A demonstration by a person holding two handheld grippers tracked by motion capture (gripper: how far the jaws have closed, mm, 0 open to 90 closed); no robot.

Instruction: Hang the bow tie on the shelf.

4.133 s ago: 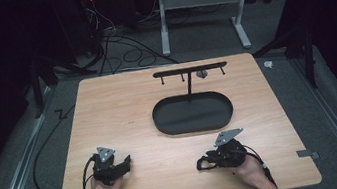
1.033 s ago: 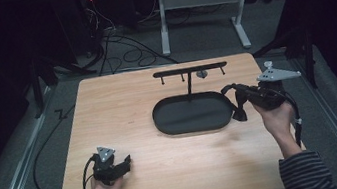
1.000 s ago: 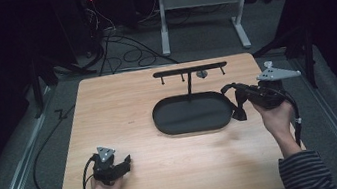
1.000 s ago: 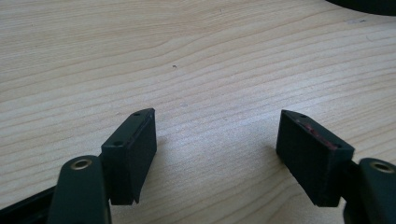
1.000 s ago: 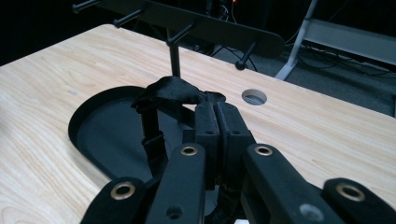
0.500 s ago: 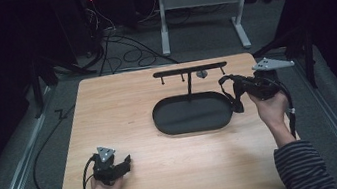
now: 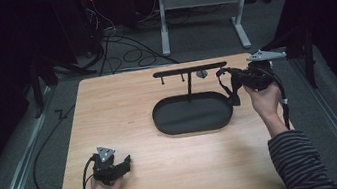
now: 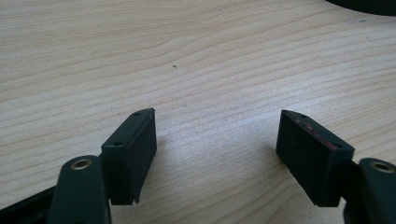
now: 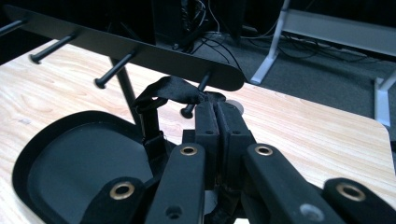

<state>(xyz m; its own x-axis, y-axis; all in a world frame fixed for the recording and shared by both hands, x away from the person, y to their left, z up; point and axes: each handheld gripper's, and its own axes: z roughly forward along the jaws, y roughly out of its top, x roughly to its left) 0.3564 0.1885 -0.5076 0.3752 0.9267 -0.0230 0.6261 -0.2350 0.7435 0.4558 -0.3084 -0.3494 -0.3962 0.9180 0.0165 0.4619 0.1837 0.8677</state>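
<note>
the left gripper (image 7: 111,166) is rested on the table (image 7: 168,175) well to the near left of the stand (image 7: 188,71), jaws wide apart and empty. the right gripper (image 9: 215,114) is clamped on a black strap (image 9: 170,91), held just beside the stand's right-hand peg (image 9: 196,99), above the tray's (image 9: 32,154) right end.

Left gripper (image 7: 122,165) low, jaws wide apart; right gripper (image 7: 230,85) raised, arm outstretched, jaws pressed together.

— Where's my right gripper (image 7: 235,80)?
— Just beside the right end of the black stand (image 7: 188,70), holding a black strap (image 7: 227,87) that hangs near the oval tray (image 7: 167,125).
— And my left gripper (image 7: 116,167)?
— Well apart from the stand, near the table's (image 7: 123,111) front-left edge.
</note>
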